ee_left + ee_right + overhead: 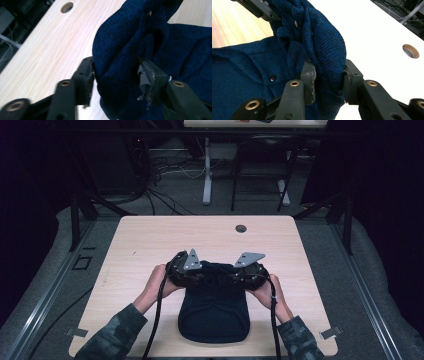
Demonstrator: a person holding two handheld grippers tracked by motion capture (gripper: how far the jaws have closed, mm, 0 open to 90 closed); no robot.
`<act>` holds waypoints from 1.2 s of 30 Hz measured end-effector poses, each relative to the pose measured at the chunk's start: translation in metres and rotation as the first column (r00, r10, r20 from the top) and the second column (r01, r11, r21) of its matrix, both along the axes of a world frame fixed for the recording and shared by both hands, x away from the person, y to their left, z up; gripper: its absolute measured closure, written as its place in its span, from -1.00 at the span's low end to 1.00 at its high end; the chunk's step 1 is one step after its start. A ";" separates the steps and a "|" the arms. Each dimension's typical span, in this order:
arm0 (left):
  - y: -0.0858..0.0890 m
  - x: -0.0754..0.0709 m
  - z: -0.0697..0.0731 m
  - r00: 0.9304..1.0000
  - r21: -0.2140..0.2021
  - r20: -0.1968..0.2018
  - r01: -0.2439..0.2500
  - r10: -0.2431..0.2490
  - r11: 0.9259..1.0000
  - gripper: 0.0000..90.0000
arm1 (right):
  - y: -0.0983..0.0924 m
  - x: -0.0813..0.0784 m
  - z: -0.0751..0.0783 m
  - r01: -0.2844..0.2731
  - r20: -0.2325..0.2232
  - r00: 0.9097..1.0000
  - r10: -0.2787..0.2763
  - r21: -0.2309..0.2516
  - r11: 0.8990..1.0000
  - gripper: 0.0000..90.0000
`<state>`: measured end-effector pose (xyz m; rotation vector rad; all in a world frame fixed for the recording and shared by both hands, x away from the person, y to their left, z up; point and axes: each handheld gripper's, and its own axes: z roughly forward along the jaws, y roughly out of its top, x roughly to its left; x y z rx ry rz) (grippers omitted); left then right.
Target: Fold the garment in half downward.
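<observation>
A dark blue knitted garment (214,312) lies folded on the light wooden table (150,240), near its front edge. My left gripper (192,272) is shut on a thick bunch of the knit (117,57) at the garment's far left end. My right gripper (245,272) is shut on a similar bunch (327,50) at the far right end. Both bunches are lifted a little off the table. A small button (272,78) shows on the flat part of the garment in the right gripper view. The person's hands (155,282) hold the grippers from the near side.
A round cable hole (241,228) sits in the table near its far edge. Beyond the table stand a white-legged desk (206,185) and cables on the grey floor. Black frame posts (75,220) flank the table.
</observation>
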<state>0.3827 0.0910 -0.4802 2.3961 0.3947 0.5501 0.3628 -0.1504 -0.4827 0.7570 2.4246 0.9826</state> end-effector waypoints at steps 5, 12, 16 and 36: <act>0.002 -0.003 -0.006 0.999 -0.007 -0.034 0.006 -0.006 1.000 -0.08 | 0.000 -0.005 0.000 -0.010 0.008 1.000 0.010 0.000 1.000 0.48; 0.007 -0.008 -0.013 0.999 -0.023 -0.043 0.020 -0.021 1.000 0.34 | -0.003 -0.009 -0.002 -0.027 -0.016 0.999 0.027 -0.008 1.000 0.46; 0.007 -0.014 -0.014 0.999 -0.028 -0.037 0.034 -0.035 0.999 0.42 | -0.005 -0.012 -0.004 -0.029 -0.033 0.999 0.029 0.001 1.000 0.43; 0.006 -0.037 -0.025 0.998 -0.040 -0.037 0.040 -0.041 0.998 0.45 | -0.008 -0.033 -0.015 -0.049 -0.096 0.994 0.047 -0.013 0.999 0.43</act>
